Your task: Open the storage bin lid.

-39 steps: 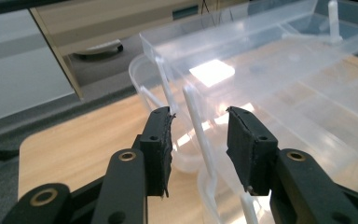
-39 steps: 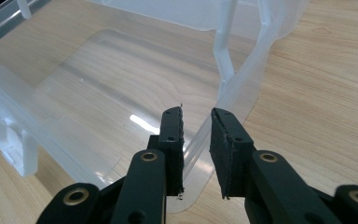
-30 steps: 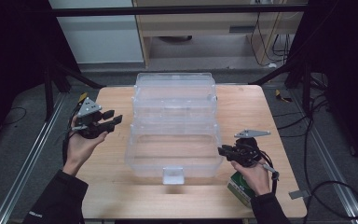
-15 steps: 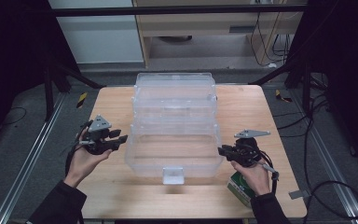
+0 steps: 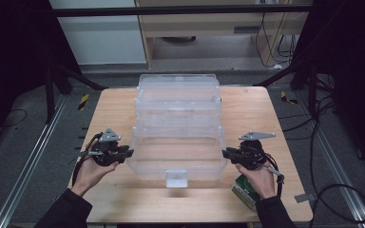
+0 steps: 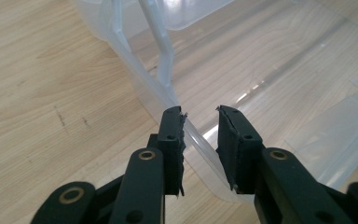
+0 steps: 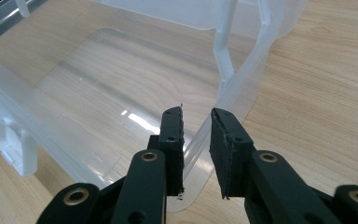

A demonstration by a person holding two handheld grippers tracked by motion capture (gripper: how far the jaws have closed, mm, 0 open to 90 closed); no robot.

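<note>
Seen from the high view, a clear plastic tiered box (image 5: 178, 126) stands open at the middle of the wooden surface (image 5: 114, 109), its lowest tray nearest the person. The left claw (image 5: 123, 154) is now brought down to the tray's left end wall, where a second ago it was held higher and farther out from the box; the right claw (image 5: 229, 154) is kept where it was, at the tray's right end wall. A green carton (image 5: 244, 190) is partly covered by the right hand, just off the box's near right corner.

In the left gripper view, the left claw (image 6: 199, 116) is set astride the tray's rim (image 6: 193, 133), its jaws having just been closing; the left pad lies against the wall, while a gap is left at the right pad, so no full grip is made yet.

In the right gripper view, the right claw (image 7: 196, 115) is narrowed about the opposite rim (image 7: 204, 135); whether both pads press cannot be told.

A two-sided lift or shift of the tray is judged to be in preparation. The clear walls are hard to trace against the wood.
</note>
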